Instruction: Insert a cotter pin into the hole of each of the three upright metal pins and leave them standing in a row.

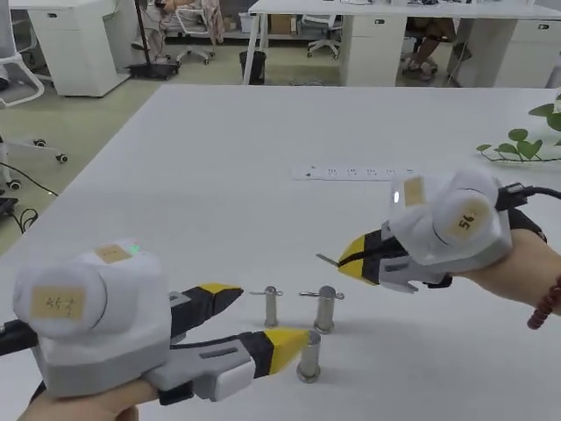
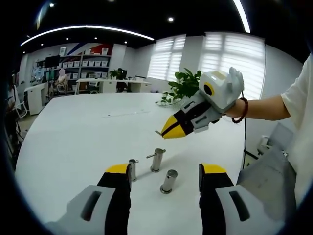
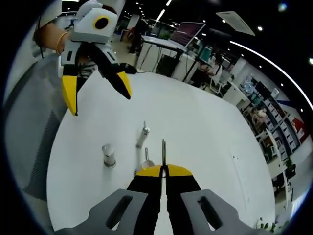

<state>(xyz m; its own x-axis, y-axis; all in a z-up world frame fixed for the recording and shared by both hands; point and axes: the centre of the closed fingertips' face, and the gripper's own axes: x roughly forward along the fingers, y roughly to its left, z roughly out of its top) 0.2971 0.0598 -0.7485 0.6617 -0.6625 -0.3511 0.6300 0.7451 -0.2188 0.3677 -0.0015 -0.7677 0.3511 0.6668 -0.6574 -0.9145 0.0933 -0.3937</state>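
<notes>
Three short metal pins stand upright close together on the white table (image 1: 219,175). The left pin (image 1: 272,305) and the middle pin (image 1: 324,308) each carry a cotter pin through the top. The nearest pin (image 1: 308,354) has none. My left gripper (image 1: 257,317) is open, its yellow tips either side of the pins (image 2: 168,181). My right gripper (image 1: 352,256) hovers up and right of them, shut on a thin cotter pin (image 3: 163,149) that sticks out past its tips (image 1: 327,260).
A white power strip (image 1: 351,173) lies on the table behind the pins. A green plant (image 1: 526,145) sits at the right edge. Office chairs and desks stand beyond the far edge. Open table surface lies to the left and behind.
</notes>
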